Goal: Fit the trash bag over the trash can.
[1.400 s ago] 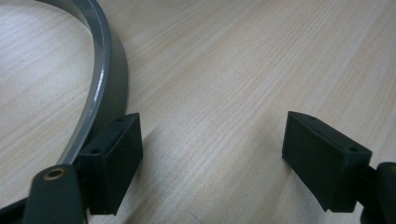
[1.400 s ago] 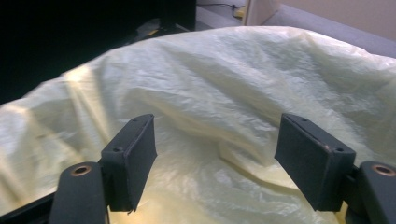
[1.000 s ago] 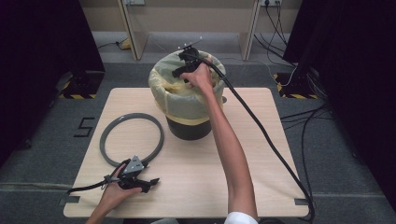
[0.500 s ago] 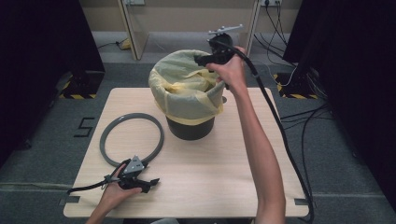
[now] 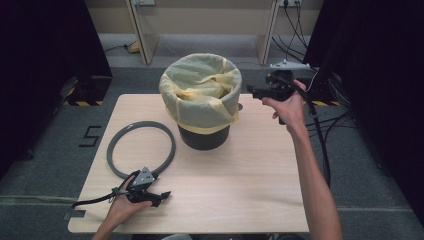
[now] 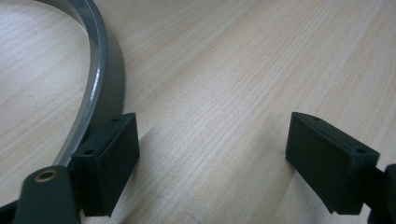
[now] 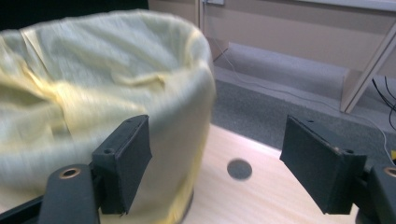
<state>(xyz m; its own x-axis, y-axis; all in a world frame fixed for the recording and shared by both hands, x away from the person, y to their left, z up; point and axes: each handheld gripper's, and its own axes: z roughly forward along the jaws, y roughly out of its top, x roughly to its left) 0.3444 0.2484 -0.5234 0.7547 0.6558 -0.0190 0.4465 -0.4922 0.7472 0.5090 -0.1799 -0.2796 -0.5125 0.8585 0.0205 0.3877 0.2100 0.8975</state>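
A black bin [image 5: 204, 137] lined with a yellow bag [image 5: 202, 87] stands at the back middle of the wooden table [image 5: 240, 185]. A grey ring [image 5: 113, 150] lies flat to its front left. My right gripper [image 5: 252, 91] hovers to the right of the bag's rim, pointing left at it. Its jaws have just been opening further and are open with nothing between them [image 7: 219, 158]; the bag [image 7: 93, 84] is just ahead on the left. My left gripper [image 5: 162, 196] rests open on the table by the ring's near edge, and the ring [image 6: 100, 60] runs past its left jaw.
A small round hole [image 7: 239, 169] sits in the tabletop beside the bin. Cables [image 5: 320, 140] trail off the table's right side. Beyond the far edge are grey floor and table legs [image 5: 139, 30]. Bare wood stretches across the front and right of the table.
My right gripper has swung from above the bag's back rim over to the right of the bin and lower. The left gripper, ring and bin have stayed put.
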